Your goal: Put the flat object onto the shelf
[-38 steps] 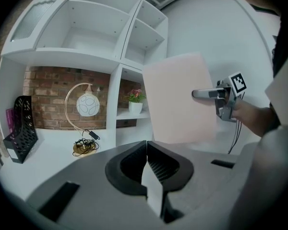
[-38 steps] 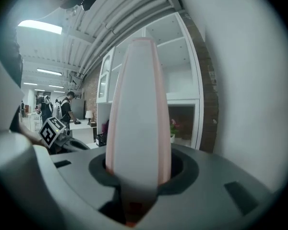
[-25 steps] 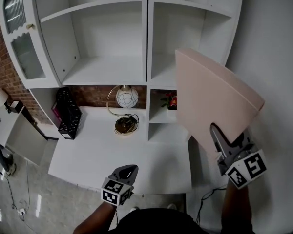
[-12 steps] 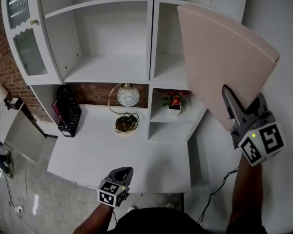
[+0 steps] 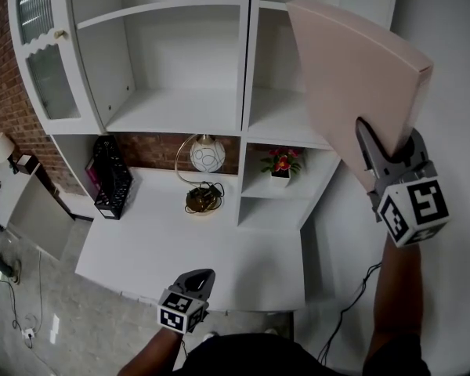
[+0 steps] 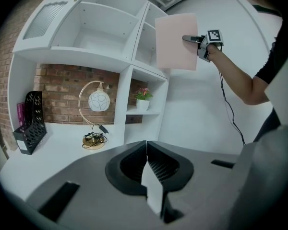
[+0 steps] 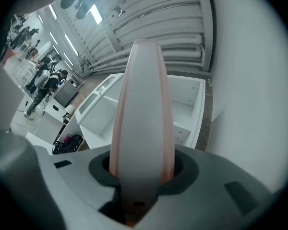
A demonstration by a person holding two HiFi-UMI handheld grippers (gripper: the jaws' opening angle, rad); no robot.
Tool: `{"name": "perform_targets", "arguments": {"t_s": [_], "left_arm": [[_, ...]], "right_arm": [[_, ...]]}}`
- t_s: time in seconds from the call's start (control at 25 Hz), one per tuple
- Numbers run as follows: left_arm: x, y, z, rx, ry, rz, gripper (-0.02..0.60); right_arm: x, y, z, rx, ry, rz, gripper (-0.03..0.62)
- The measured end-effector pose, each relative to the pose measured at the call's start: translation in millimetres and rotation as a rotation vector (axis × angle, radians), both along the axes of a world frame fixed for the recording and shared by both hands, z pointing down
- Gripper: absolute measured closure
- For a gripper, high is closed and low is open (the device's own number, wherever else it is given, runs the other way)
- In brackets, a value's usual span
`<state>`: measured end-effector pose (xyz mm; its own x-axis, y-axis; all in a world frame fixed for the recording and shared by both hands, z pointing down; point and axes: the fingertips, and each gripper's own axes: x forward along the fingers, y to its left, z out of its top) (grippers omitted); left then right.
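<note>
Pink board (image 5: 352,73) raised higher in right tongs (image 5: 368,143).

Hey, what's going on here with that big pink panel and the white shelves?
A person is working with a hand-held gripper in each hand. The right gripper is clamped on one edge of a flat pink panel, held up in the air near the upper right compartments of the white shelf unit. It rests on no shelf yet. The left gripper hangs low by the desk front edge, jaws together and empty.
</note>
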<state>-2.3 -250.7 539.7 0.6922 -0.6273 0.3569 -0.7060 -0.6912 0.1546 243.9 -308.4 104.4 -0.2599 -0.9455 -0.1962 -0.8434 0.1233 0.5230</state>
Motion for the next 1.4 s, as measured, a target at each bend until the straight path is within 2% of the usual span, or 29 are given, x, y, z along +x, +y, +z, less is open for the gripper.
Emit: {"name": "perform_targets", "arguments": {"t_s": [0.24,0.56,1.4], "left_arm": [[-0.1,2.6,-1.9,0.004,0.003,-0.002,0.575],[-10.0,2.2,-3.9,0.006,0.008,-0.021,0.575],[-22.9,-5.7,-0.1,-0.007,-0.001,-0.06,0.575]], "right_arm": [[3.7,-20.6,9.8,0.009,0.068,0.09,0.421],[-7.9,-45.1,20.7,-0.002,0.158,0.149,0.418],[-22.0,-137.0,29.7,-0.098,0.144,0.208,0.407]]}}
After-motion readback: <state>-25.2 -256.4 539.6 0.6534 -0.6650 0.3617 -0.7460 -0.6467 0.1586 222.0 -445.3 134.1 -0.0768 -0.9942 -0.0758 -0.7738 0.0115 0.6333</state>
